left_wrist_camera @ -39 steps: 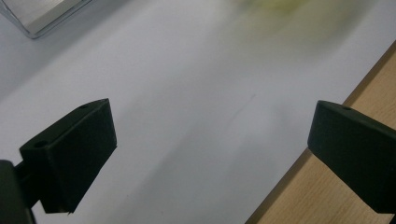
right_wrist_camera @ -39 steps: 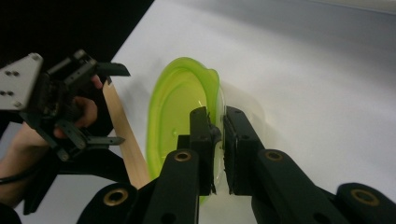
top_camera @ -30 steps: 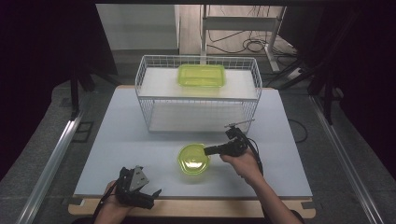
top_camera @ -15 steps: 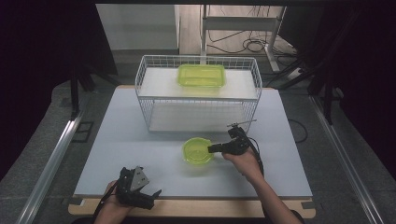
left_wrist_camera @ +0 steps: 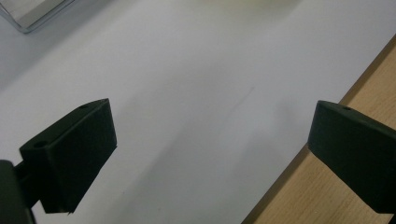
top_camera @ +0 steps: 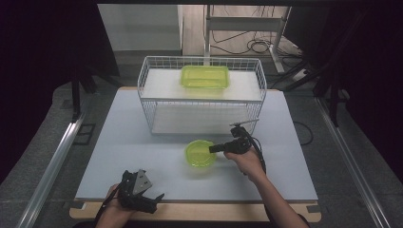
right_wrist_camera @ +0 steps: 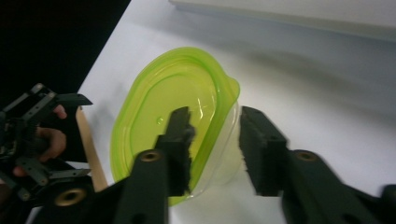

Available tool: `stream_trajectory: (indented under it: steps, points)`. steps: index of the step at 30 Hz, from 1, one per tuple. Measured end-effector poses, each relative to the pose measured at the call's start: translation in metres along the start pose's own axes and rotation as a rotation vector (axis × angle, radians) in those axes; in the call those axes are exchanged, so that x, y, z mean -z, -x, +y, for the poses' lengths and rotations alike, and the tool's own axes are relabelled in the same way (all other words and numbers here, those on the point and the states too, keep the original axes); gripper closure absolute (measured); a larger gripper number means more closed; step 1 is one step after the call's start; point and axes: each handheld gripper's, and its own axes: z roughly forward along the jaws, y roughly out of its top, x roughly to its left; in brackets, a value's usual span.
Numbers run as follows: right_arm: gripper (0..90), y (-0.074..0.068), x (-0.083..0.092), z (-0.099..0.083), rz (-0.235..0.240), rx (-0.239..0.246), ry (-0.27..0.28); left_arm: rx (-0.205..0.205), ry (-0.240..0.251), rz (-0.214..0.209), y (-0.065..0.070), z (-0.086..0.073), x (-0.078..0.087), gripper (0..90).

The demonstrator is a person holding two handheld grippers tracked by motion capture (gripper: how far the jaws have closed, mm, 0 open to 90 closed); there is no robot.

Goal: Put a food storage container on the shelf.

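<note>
The right tool [right_wrist_camera: 215, 149] straddles the rim of the round green-lidded container [top_camera: 200, 153], one jaw over the lid, the other outside the wall, not visibly pinching, having just narrowed. The container sits mid-worktop [top_camera: 119, 142], at six o'clock from the wire basket [top_camera: 199, 102], probably for lifting. The left tool [top_camera: 138, 190] idles wide open and empty.

No text, label, brand, number or sign can be read anywhere in the views. The round translucent green plastic container [top_camera: 200, 153], the rectangular green plastic container [top_camera: 205, 76] in the white wire basket [top_camera: 152, 102], and the pale grey desk [top_camera: 123, 142] all show plain, unmarked surfaces.
</note>
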Motion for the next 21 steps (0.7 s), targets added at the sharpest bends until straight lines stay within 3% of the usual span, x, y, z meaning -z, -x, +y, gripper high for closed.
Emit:
stream_trajectory:
  steps: [4, 11, 15, 21]
  points:
    - [80.4, 0.003, 0.000, 0.001, 0.057, -0.022, -0.008, -0.004, -0.006, -0.003, 0.000, 0.000, -0.001, 1.2]
    - [81.8, -0.005, 0.004, -0.001, 0.052, -0.012, -0.015, -0.009, -0.008, -0.004, 0.000, 0.000, -0.001, 1.2]
    - [82.0, -0.004, 0.009, -0.001, 0.075, -0.031, 0.009, -0.007, -0.008, -0.004, 0.000, 0.000, -0.001, 1.2]
    - [81.9, -0.010, 0.020, 0.001, 0.079, -0.023, 0.045, 0.005, 0.003, 0.003, 0.000, 0.000, 0.000, 1.2]
